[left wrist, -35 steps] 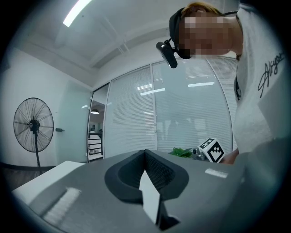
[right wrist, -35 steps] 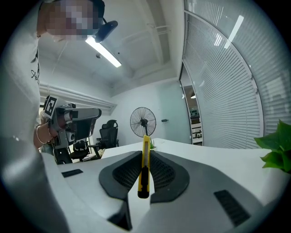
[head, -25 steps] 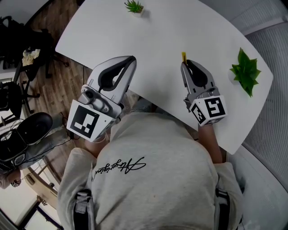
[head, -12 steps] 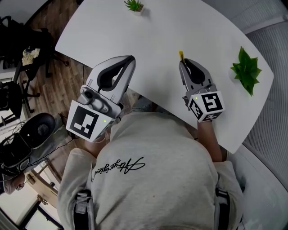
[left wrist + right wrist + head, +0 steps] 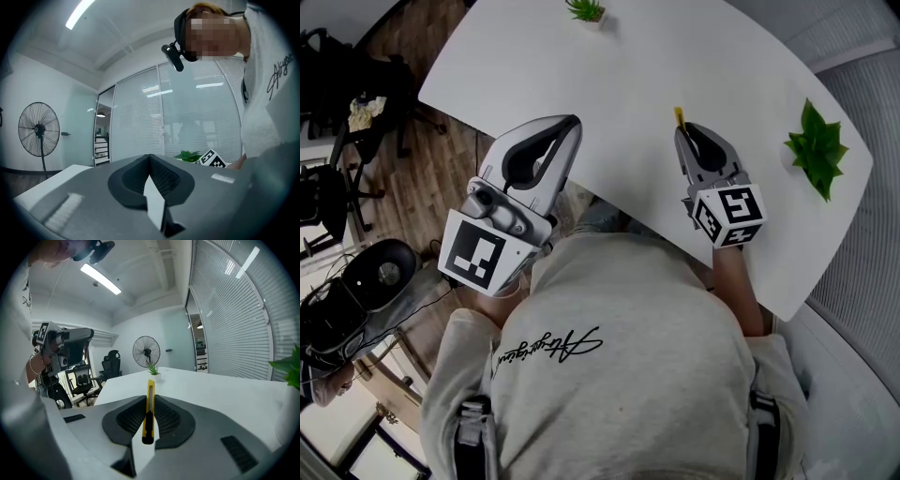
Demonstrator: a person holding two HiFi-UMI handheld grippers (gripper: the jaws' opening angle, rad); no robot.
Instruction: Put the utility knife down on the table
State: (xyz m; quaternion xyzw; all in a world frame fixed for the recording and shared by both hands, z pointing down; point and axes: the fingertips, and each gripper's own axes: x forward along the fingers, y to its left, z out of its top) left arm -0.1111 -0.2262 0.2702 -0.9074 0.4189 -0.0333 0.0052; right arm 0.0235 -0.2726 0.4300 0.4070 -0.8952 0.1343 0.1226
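over the last second our right gripper has barely shifted; its marker cube has turned a little, and the left gripper has stayed put at 11 o'clock.

the right gripper's jaws are closed on the yellow utility knife, pinching its flat sides near the black slider. the front end sticks out past the tips toward 12 o'clock. in the head view the utility knife sits at 1 o'clock over the white table, not yet laid down. the left gripper's jaws are pressed together with nothing between them.

we judge the knife light, stiff and slim, with a smooth plastic body that could slip or roll. the mid-body hold on its flat sides looks right; we cannot tell whether the blade is out.
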